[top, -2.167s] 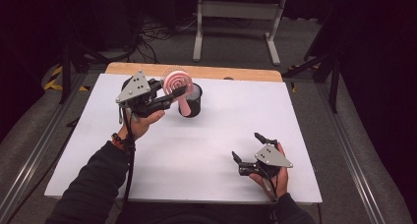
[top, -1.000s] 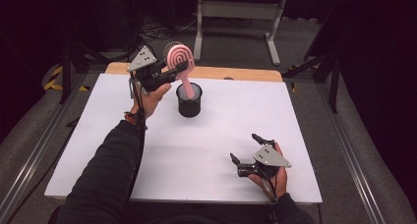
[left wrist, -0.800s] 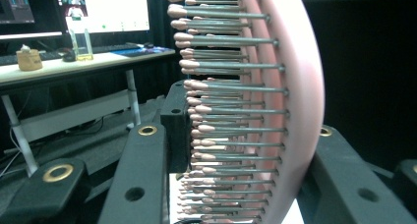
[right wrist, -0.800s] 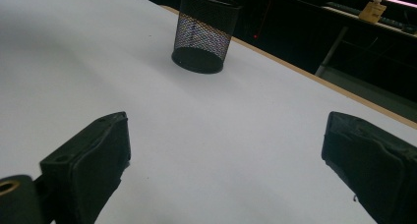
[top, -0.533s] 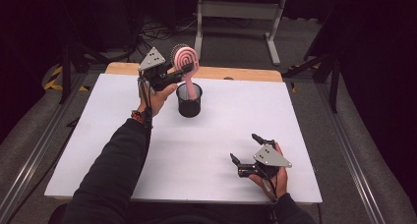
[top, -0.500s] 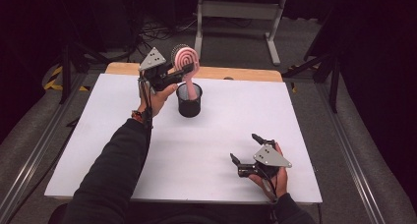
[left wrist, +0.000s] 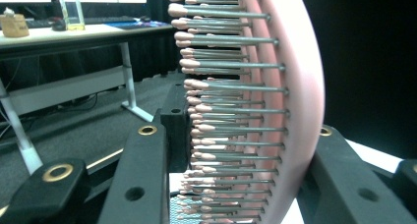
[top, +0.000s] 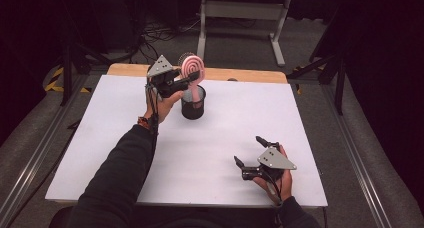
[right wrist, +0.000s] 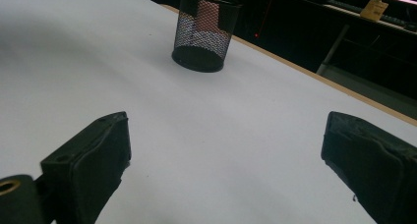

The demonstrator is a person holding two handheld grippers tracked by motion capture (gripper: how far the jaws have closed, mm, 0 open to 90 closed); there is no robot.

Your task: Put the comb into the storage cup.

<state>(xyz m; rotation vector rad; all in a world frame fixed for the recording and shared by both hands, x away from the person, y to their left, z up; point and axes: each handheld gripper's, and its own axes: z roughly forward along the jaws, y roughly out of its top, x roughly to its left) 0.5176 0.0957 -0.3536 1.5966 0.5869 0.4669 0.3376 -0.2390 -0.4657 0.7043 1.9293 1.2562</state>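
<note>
My left gripper (top: 186, 82) clamps the round pink bristled hairbrush (top: 192, 68) by its head, handle dipping into the black wire-mesh cup (top: 193, 102) at the white table's (top: 100, 138) far side. If the handle catches the rim, the light cup could tip. My right gripper (top: 249, 153) rests wide open and empty near the front edge.

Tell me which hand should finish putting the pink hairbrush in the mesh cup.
Left: the left gripper already grips the pink hairbrush, handle inside the mesh cup. The right gripper rests open, far off.

Pink hairbrush (top: 192, 68) in left gripper (top: 186, 79) jaws, handle down in black mesh cup (top: 193, 103).
</note>
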